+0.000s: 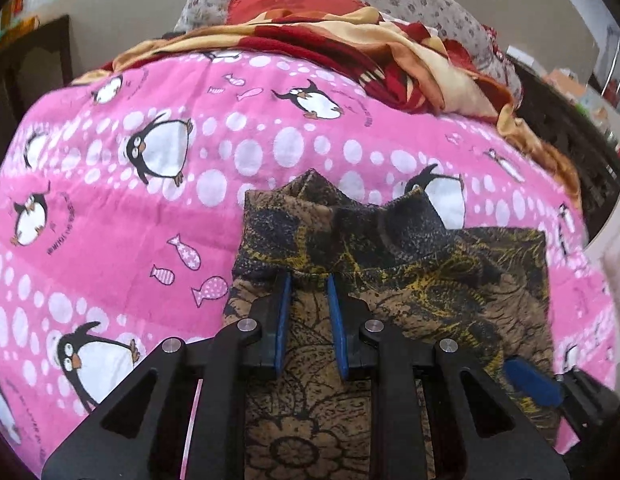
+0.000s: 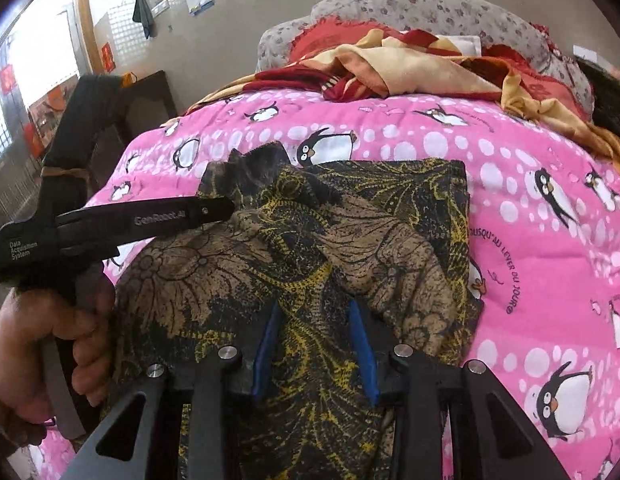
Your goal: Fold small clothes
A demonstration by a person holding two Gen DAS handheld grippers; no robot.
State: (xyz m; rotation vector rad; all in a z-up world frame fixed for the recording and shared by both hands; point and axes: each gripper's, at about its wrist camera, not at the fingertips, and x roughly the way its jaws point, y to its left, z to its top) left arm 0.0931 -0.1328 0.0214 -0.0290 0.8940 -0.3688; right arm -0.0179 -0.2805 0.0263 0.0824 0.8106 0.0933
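A small brown garment with black and yellow flower print (image 1: 410, 276) lies partly folded and bunched on the pink penguin bed sheet (image 1: 149, 208). My left gripper (image 1: 308, 282) has its blue-padded fingers closed on a fold of the garment's near left edge. In the right wrist view the same garment (image 2: 310, 240) fills the middle. My right gripper (image 2: 316, 306) pinches cloth at its near edge, and fabric lies between the fingers. The left gripper (image 2: 225, 206) shows side-on at the left, held by a hand (image 2: 45, 344), its tip at the garment's far left fold.
A crumpled red and cream cloth (image 1: 350, 48) and a grey flowered pillow (image 2: 410, 8) lie at the head of the bed. Dark furniture (image 2: 121, 120) stands left of the bed. The bed's right edge drops off near a dark rail (image 1: 570, 132).
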